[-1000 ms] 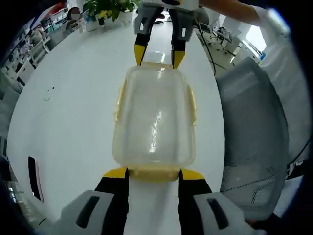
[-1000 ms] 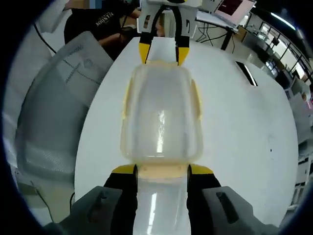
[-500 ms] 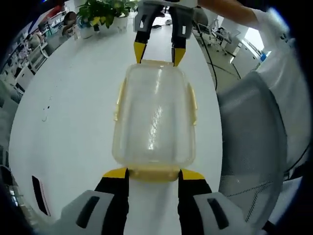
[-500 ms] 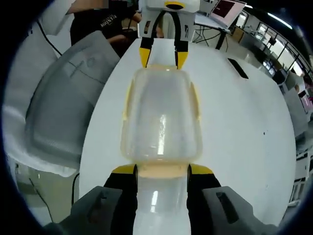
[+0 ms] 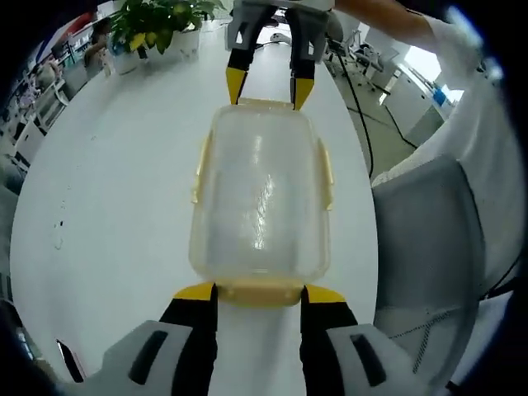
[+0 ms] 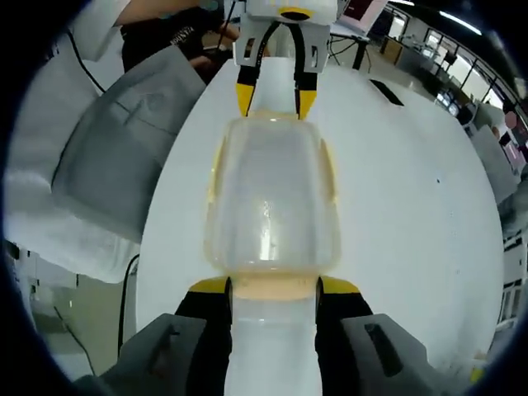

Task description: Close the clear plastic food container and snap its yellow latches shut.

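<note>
clear glossy plastic container (image 5: 260, 198), smooth white table (image 5: 115, 181)

The container (image 5: 260, 198) lies on the table (image 5: 115, 190) between the left gripper (image 5: 260, 297) and right gripper (image 5: 264, 89)

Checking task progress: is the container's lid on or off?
On. The lid covers the clear container; side latches lie against its walls. Whether they're snapped: cannot tell.

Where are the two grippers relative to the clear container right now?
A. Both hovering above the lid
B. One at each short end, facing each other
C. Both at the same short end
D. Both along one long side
B: the left gripper sits at the near end of the clear container, and the right gripper faces it from the far end.
</note>
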Motion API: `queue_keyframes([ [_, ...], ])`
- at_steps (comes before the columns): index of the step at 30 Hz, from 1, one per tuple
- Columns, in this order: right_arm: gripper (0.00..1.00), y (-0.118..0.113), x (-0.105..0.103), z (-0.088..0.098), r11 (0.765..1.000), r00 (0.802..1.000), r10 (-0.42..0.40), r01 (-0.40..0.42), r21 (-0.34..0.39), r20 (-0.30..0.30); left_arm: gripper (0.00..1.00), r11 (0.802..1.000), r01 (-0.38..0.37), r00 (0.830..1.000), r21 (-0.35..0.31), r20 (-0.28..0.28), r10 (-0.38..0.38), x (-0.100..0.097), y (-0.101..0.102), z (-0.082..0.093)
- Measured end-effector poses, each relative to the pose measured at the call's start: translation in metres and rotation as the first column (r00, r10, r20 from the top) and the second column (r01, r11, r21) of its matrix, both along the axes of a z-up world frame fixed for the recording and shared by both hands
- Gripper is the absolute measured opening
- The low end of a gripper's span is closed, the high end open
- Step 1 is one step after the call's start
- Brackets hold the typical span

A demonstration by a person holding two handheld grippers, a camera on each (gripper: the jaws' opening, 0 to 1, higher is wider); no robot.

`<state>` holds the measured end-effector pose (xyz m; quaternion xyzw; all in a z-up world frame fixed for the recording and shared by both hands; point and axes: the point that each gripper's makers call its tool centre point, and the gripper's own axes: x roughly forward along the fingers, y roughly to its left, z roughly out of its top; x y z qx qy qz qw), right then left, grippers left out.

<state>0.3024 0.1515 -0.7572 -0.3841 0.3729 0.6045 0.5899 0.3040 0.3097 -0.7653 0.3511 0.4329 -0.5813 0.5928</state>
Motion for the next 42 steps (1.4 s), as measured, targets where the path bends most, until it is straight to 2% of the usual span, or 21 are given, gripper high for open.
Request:
queue_keyframes([
  [5, 0.36, -0.019, 0.001, -0.004, 1.000, 1.000, -0.014, 0.014, 0.002, 0.002, 0.34, 1.000, 0.013, 1.000, -0.003, -0.003, -0.013, 0.002, -0.020, -0.002],
  [13, 0.36, -0.037, 0.001, -0.012, 0.999, 0.999, -0.034, 0.034, 0.002, -0.001, 0.34, 0.999, 0.036, 0.999, 0.004, -0.013, -0.035, 0.004, -0.037, -0.008],
  [22, 0.36, -0.039, 0.002, -0.023, 0.999, 0.999, -0.042, 0.042, -0.006, -0.009, 0.34, 0.999, 0.040, 0.999, 0.024, -0.018, -0.040, 0.007, -0.039, -0.014],
  [34, 0.36, -0.037, 0.000, -0.029, 0.999, 0.999, -0.035, 0.035, -0.018, 0.002, 0.34, 0.999, 0.041, 0.999, 0.035, -0.015, -0.041, 0.002, -0.037, -0.015],
  [37, 0.36, -0.037, -0.002, -0.029, 0.999, 1.000, -0.030, 0.030, -0.021, 0.007, 0.34, 0.999, 0.028, 0.999, 0.033, -0.038, -0.027, 0.000, -0.036, -0.017],
  [42, 0.36, -0.037, -0.002, -0.030, 0.999, 0.999, -0.034, 0.034, -0.020, 0.011, 0.34, 0.999, 0.035, 0.999, 0.034, -0.033, -0.034, 0.000, -0.037, -0.016],
])
